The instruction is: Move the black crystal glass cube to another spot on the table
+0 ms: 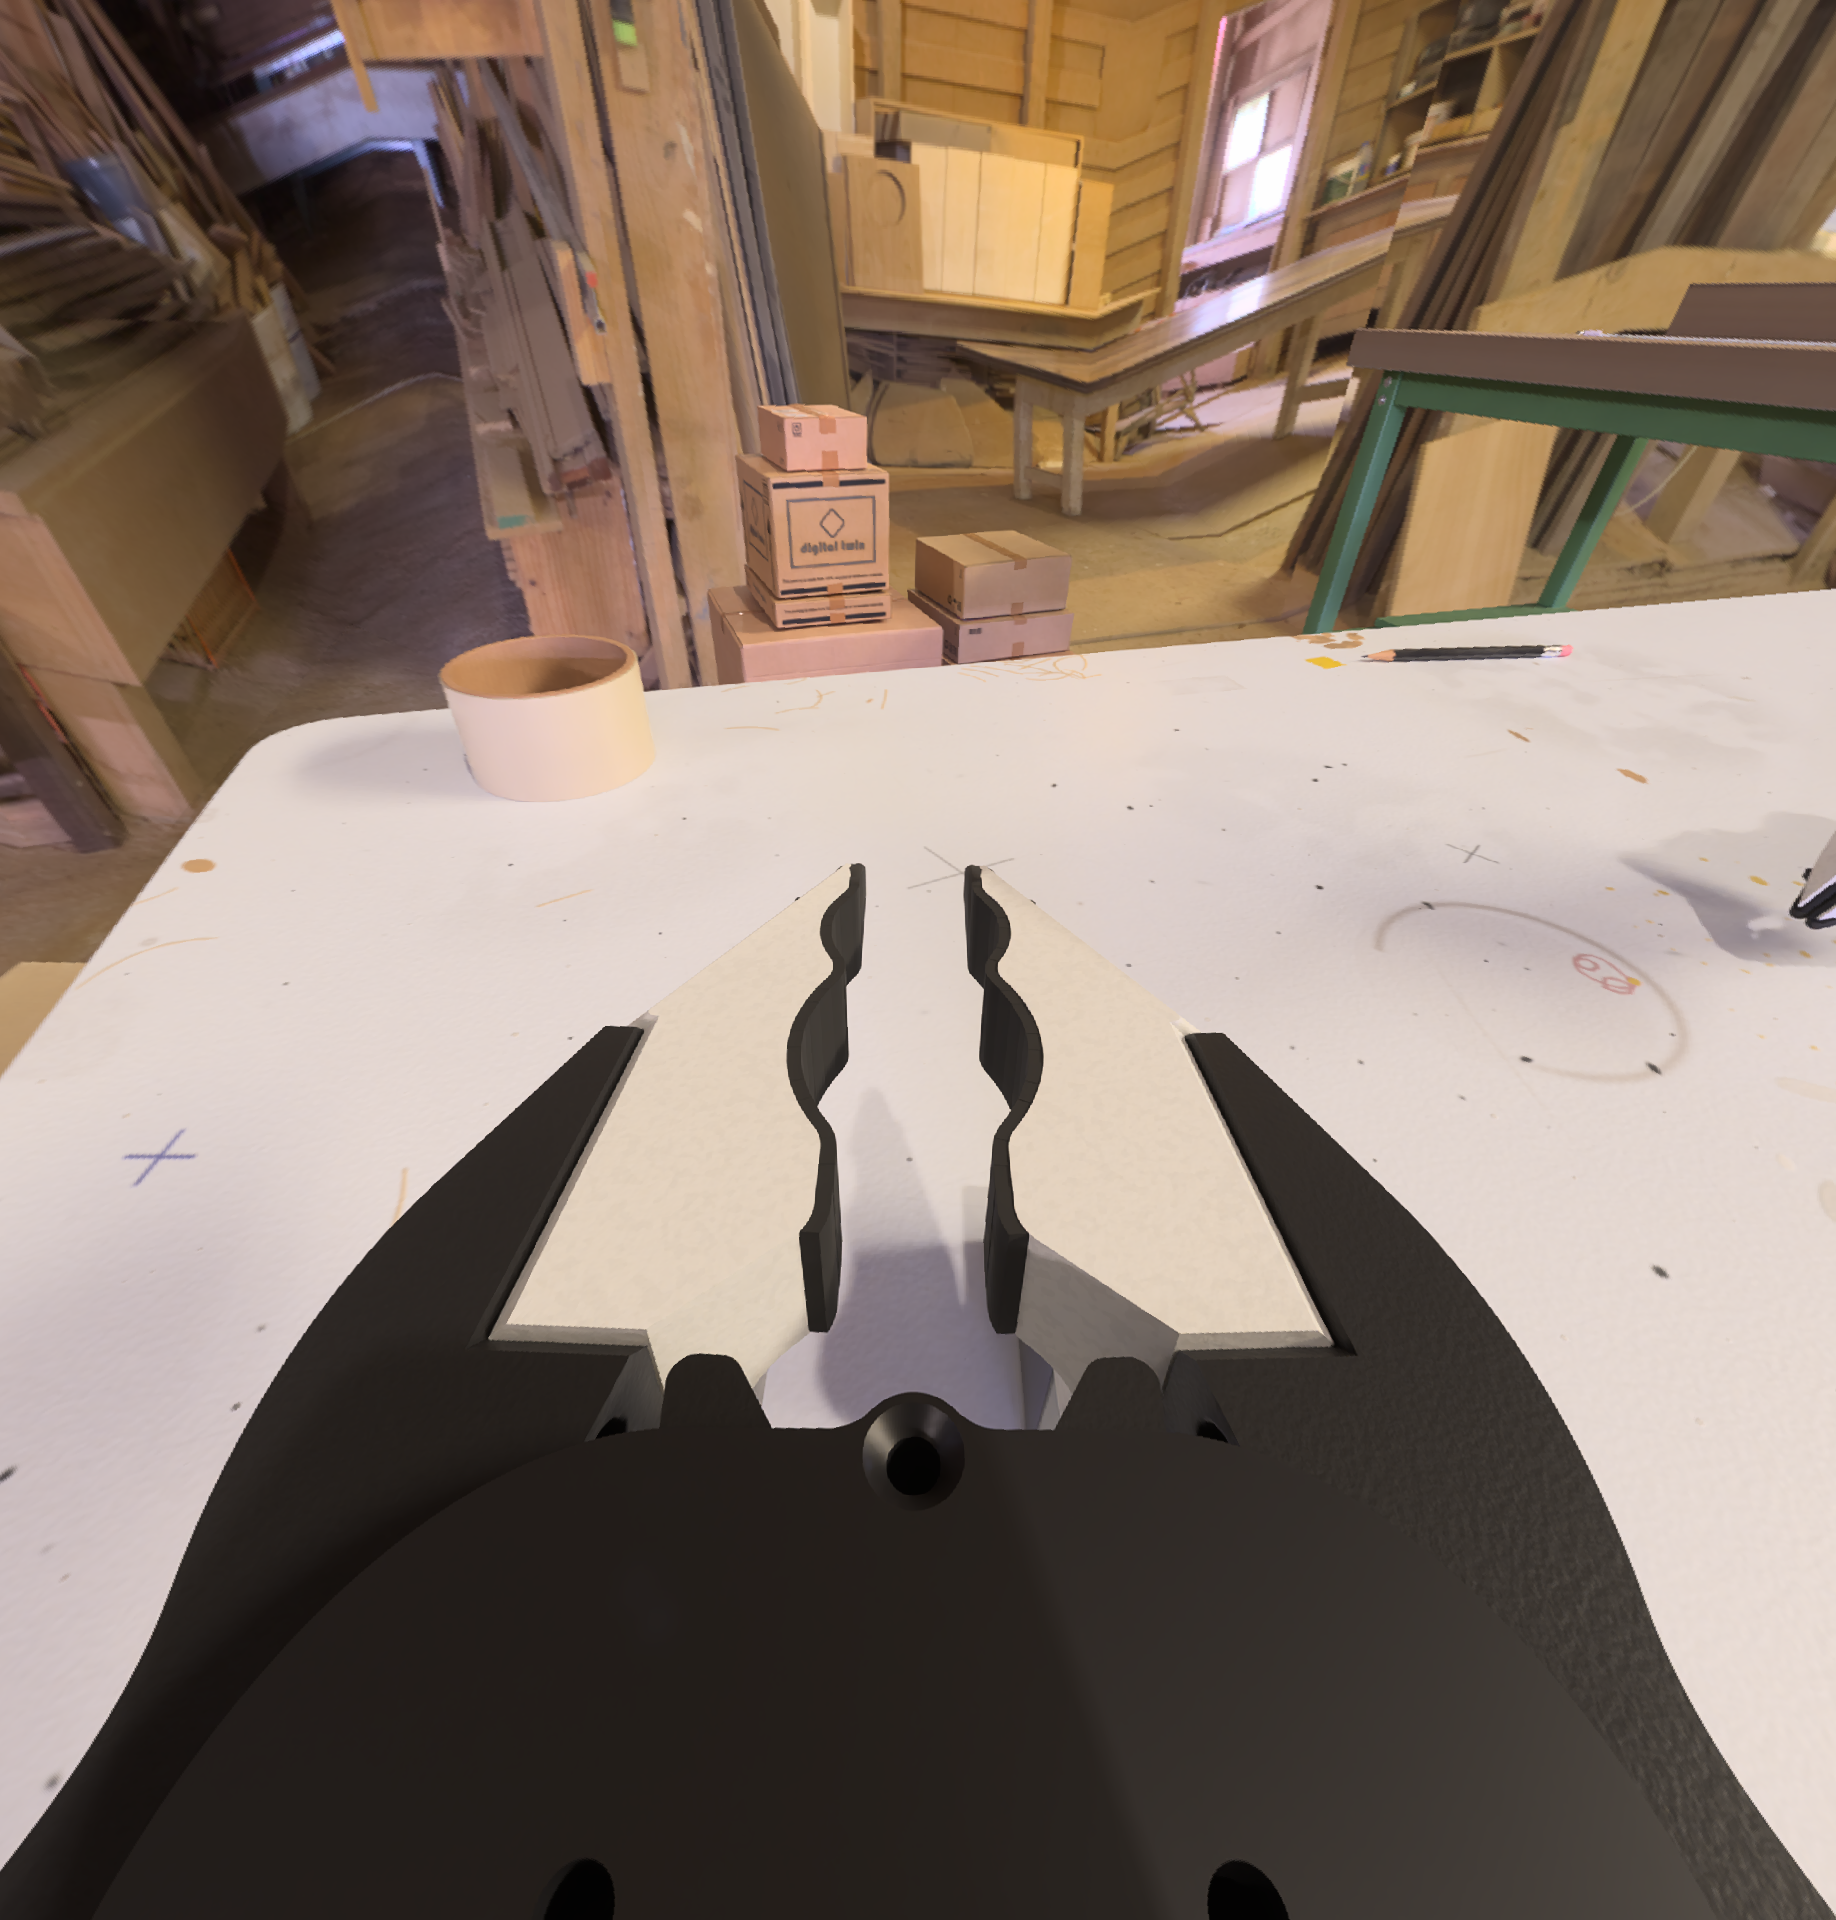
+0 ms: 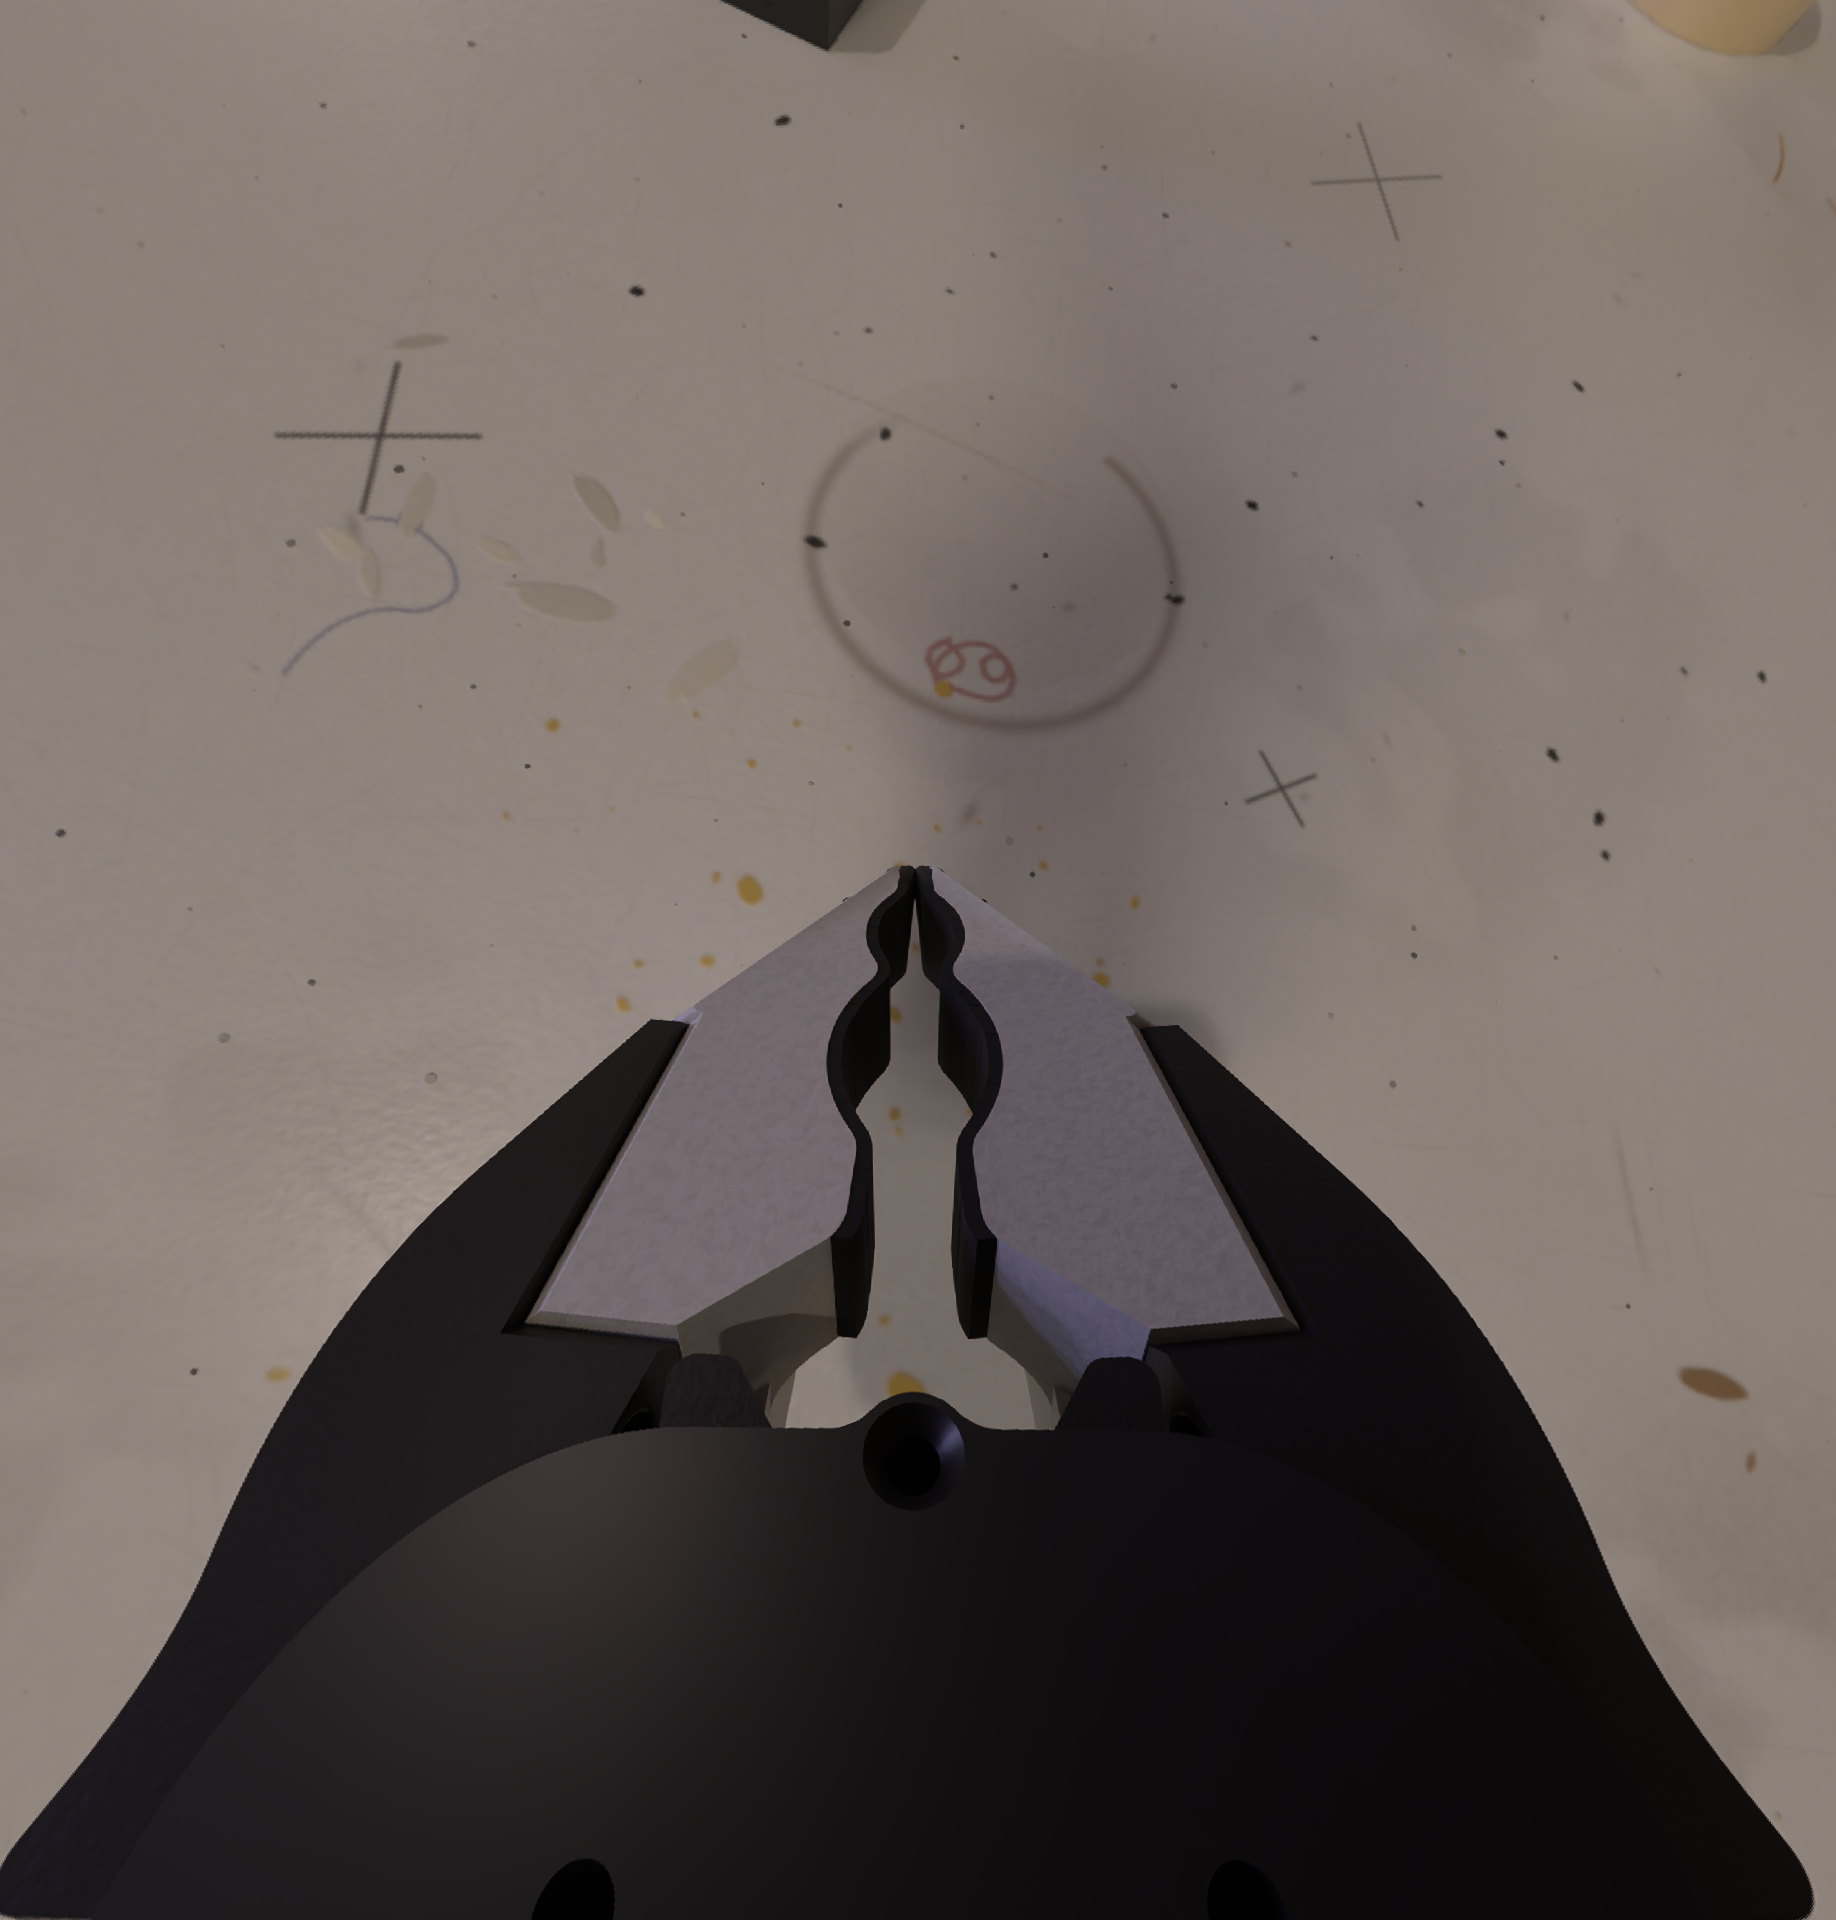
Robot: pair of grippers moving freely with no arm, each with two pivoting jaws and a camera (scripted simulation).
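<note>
The corner of a black block [image 2: 798, 15], seemingly the black crystal glass cube, shows at the top edge of the right wrist view; the rest is cut off. It lies far ahead of my right gripper [image 2: 912, 871], which is shut and empty above the white table [image 2: 270, 935]. No cube shows in the left wrist view. My left gripper [image 1: 914, 875] is open with a narrow gap, empty, above the table [image 1: 374, 987]. The right gripper's tip [image 1: 1833, 899] shows at that view's right edge.
A cream tape roll [image 1: 548, 717] stands at the table's far left corner; it also shows in the right wrist view [image 2: 1714, 21]. A pencil [image 1: 1465, 654] lies by the far edge. A drawn ring [image 2: 992, 582] and pencil crosses mark the table. Cardboard boxes [image 1: 826, 540] stand beyond it.
</note>
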